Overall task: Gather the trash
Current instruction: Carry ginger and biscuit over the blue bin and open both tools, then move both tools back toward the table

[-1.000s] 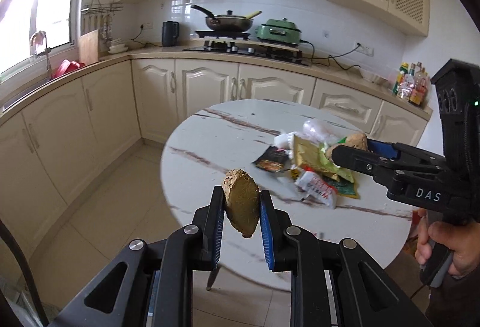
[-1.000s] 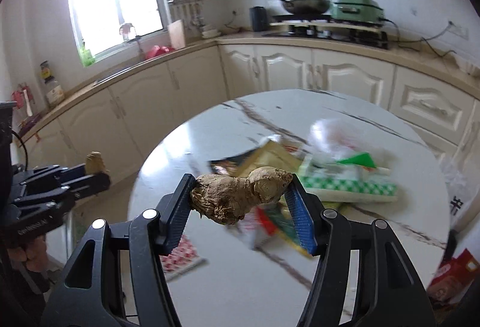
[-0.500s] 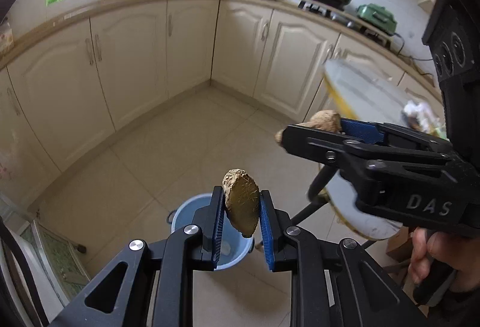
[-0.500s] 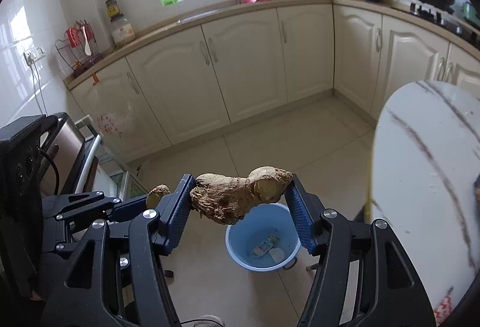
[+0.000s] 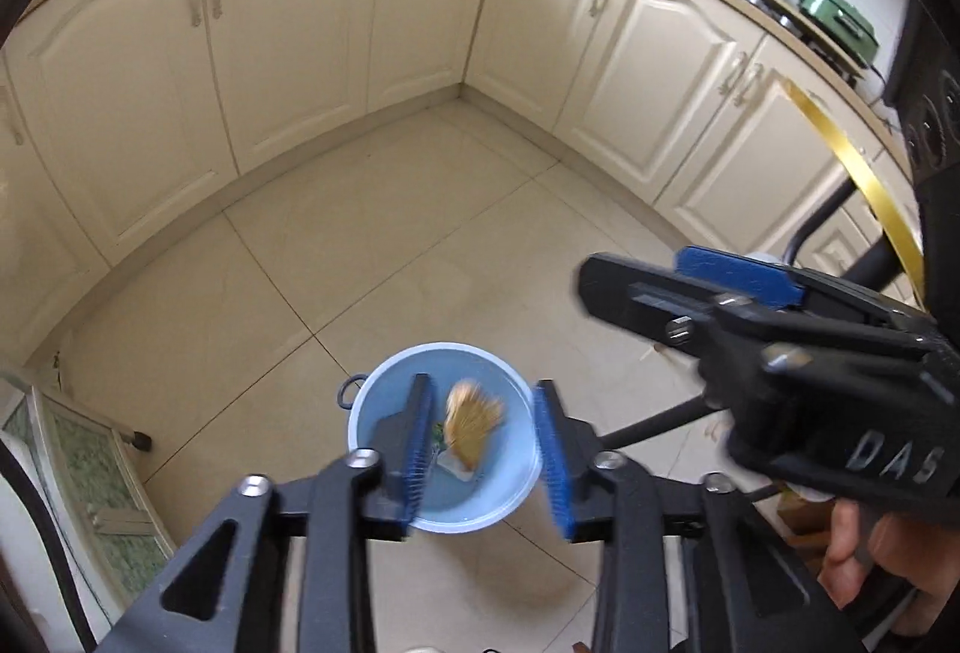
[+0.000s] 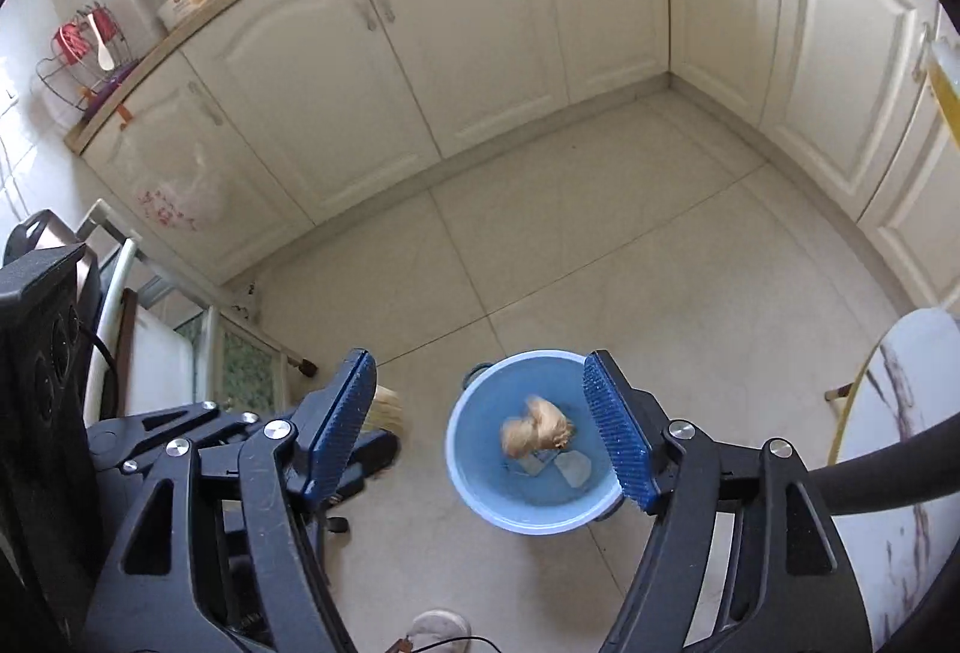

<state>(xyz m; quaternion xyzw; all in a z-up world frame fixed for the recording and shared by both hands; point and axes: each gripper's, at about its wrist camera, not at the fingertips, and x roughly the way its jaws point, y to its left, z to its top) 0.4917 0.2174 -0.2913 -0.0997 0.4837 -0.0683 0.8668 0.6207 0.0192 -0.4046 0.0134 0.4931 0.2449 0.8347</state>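
A blue bucket [image 5: 366,401] stands on the tiled floor below both grippers. My left gripper [image 5: 483,383] hangs over it with its jaws opening. A blurred piece of ginger [image 5: 471,422] drops between its pads, touching neither. My right gripper [image 6: 477,356] is also over the blue bucket [image 6: 459,449], jaws opening and wide apart. A second, knobbly ginger root [image 6: 534,431] falls free inside the bucket, above a few pale scraps [image 6: 570,467]. The right gripper [image 5: 633,272] shows side-on in the left wrist view. The left gripper [image 6: 372,449] sits low at the left of the right wrist view.
Cream cabinets [image 5: 288,23] wrap around the floor. The round marble table with a gold rim [image 6: 900,413] is at the right, its edge [image 5: 858,167] close to the right gripper. A glass-fronted unit [image 6: 240,371] stands at the left. A person's hand [image 5: 870,551] holds the right gripper.
Both grippers swung from the table down over the bucket. Their jaws have spread, and both ginger pieces have left the pads and are falling into the bucket.
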